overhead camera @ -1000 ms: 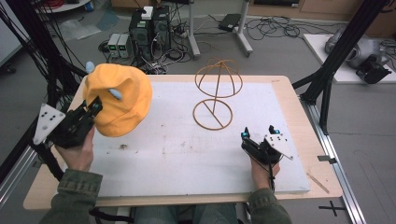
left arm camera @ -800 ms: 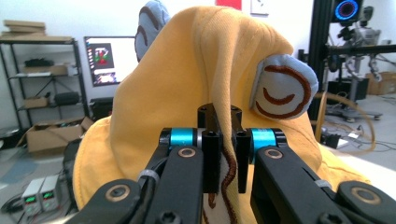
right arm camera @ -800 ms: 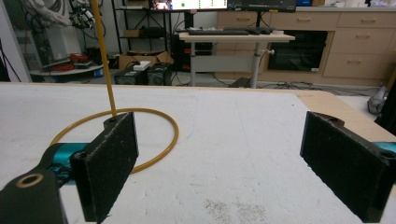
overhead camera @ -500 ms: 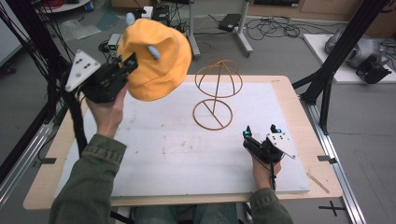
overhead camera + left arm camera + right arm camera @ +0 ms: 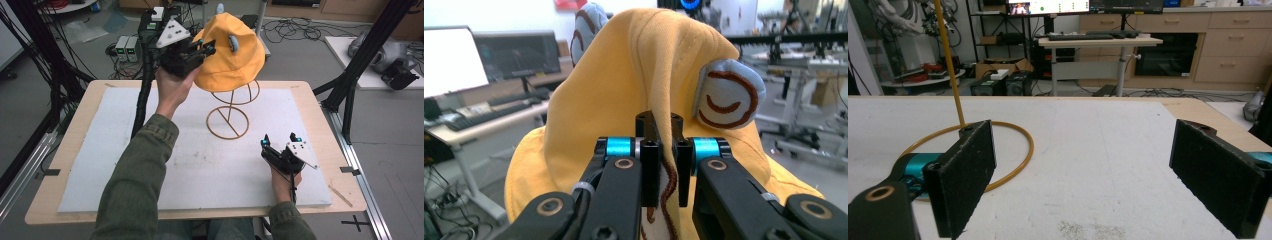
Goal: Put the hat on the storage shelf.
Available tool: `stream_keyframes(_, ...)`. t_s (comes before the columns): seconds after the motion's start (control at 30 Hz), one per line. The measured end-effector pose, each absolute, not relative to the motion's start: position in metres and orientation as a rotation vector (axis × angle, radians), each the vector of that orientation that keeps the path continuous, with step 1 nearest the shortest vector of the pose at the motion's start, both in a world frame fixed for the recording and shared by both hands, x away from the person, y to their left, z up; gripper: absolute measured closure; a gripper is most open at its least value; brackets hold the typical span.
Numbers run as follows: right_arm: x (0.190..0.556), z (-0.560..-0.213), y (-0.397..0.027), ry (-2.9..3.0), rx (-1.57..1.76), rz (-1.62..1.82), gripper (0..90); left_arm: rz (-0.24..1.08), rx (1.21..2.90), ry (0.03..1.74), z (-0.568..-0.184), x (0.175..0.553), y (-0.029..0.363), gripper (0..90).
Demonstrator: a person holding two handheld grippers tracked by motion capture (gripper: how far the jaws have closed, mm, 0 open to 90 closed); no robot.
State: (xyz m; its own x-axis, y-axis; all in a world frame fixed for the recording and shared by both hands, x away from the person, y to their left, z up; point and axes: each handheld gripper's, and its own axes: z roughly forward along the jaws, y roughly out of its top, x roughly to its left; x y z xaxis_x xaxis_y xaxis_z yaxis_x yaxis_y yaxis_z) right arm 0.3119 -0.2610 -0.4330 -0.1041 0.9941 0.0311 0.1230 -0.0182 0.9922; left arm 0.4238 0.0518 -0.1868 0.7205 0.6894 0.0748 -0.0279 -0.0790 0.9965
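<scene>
**Hat held over the stand**

We see the left gripper (image 5: 202,50) clamped on the brim of the yellow bucket hat (image 5: 231,52), held above the wire hat stand (image 5: 228,121). The right gripper (image 5: 280,141) rests with jaws spread on the white mat (image 5: 125,165), near right, with open room around it.

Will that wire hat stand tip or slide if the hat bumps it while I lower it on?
Likely yes. The wire hat stand is thin open wire on one ring base resting loose on the white mat, so probably light and easy to shift. The yellow hat, pinched by the left gripper, droops in folds, so it should land softly.
</scene>
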Motion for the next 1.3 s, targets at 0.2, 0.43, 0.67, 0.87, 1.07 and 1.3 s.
stream_keyframes(0.2, 0.313, -0.433, -0.261, 1.369, 1.258, 1.251, 11.0, 0.62, 1.657, 0.564, -0.195, 0.439, 0.027, 86.8)
stream_keyframes(0.43, 0.312, -0.433, -0.262, 1.362, 1.261, 1.253, 11.0, 0.58, 1.684, 0.589, -0.222, 0.446, 0.015, 86.7)
stream_keyframes(0.67, 0.313, -0.432, -0.263, 1.363, 1.251, 1.254, 11.0, 0.552, 1.722, 0.623, -0.242, 0.454, 0.013, 86.7)
stream_keyframes(0.87, 0.313, -0.432, -0.263, 1.359, 1.256, 1.259, 11.0, 0.534, 1.721, 0.652, -0.248, 0.459, 0.016, 86.6)
stream_keyframes(1.07, 0.312, -0.432, -0.262, 1.362, 1.263, 1.261, 11.0, 0.535, 1.724, 0.661, -0.248, 0.46, 0.016, 86.5)
stream_keyframes(1.3, 0.312, -0.432, -0.263, 1.363, 1.254, 1.256, 11.0, 0.548, 1.691, 0.666, -0.245, 0.458, 0.017, 67.4)
